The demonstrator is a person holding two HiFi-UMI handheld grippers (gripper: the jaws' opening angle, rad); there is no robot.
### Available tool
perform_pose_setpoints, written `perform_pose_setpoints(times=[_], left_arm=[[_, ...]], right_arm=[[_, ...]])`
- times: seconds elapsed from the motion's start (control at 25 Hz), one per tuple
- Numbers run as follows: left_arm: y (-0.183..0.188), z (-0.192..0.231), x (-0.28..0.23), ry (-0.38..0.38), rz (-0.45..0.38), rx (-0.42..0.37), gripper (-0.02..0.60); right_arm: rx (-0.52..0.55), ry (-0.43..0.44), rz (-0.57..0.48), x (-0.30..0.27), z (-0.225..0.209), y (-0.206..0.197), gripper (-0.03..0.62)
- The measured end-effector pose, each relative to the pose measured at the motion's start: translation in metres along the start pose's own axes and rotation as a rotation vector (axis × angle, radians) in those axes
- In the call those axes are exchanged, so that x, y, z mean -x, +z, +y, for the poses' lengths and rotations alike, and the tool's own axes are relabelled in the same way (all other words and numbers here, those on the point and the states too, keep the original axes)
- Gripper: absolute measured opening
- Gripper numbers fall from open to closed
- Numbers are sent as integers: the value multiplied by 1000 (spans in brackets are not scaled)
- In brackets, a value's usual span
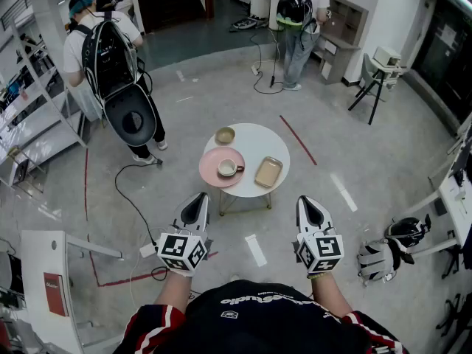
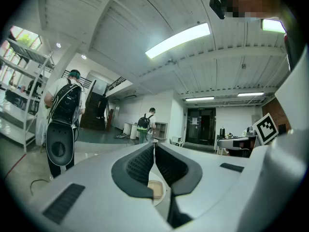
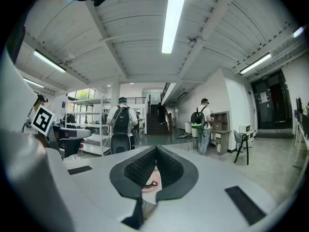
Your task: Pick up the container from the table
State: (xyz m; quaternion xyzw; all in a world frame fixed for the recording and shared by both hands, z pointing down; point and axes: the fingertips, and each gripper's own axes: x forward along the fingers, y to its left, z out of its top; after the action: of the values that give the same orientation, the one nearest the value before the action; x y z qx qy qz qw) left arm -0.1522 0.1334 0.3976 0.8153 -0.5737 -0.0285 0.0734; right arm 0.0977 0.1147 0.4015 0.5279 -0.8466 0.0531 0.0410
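- Dark jersey (image 1: pixel 258 312) at frame bottom, then left claw (image 1: pixel 199 199) and right claw (image 1: pixel 305 201) held out level; jaws pressed together on both, nothing in either; both well short of the desk (image 1: pixel 254 140)
- Container (image 1: pixel 268 172): shallow tan tray, flat on the desk's right-front part, near the rim; untouched
- Risk 1: arriving with jaws closed; the tip would shove the tray instead of gripping it; this near the rim it could slide off; open before contact
- Risk 2: low thin wall, little to bite; a shallow pinch on one edge likely tilts or slips on the lift
- Risk 3: pink plate (image 1: pixel 216 169) with cup (image 1: pixel 228 167) just beside the tray's left; a wide left-side approach could knock the cup; right claw looks the cleaner choice
- Risk 4: cable (image 1: pixel 131 196) on the floor left of the desk; snag hazard walking in
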Motion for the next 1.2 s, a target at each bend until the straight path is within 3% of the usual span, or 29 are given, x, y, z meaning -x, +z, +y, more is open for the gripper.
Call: perform_pose_setpoints(times=[0.4, 1.2], left_arm=[[-2, 24, -17, -14, -1, 8, 26], [-15, 33, -10, -53, 14, 25, 26]], right_arm=[[-7, 8, -17, -31, 10, 4, 14], [-41, -5, 22, -26, 29, -14, 15]])
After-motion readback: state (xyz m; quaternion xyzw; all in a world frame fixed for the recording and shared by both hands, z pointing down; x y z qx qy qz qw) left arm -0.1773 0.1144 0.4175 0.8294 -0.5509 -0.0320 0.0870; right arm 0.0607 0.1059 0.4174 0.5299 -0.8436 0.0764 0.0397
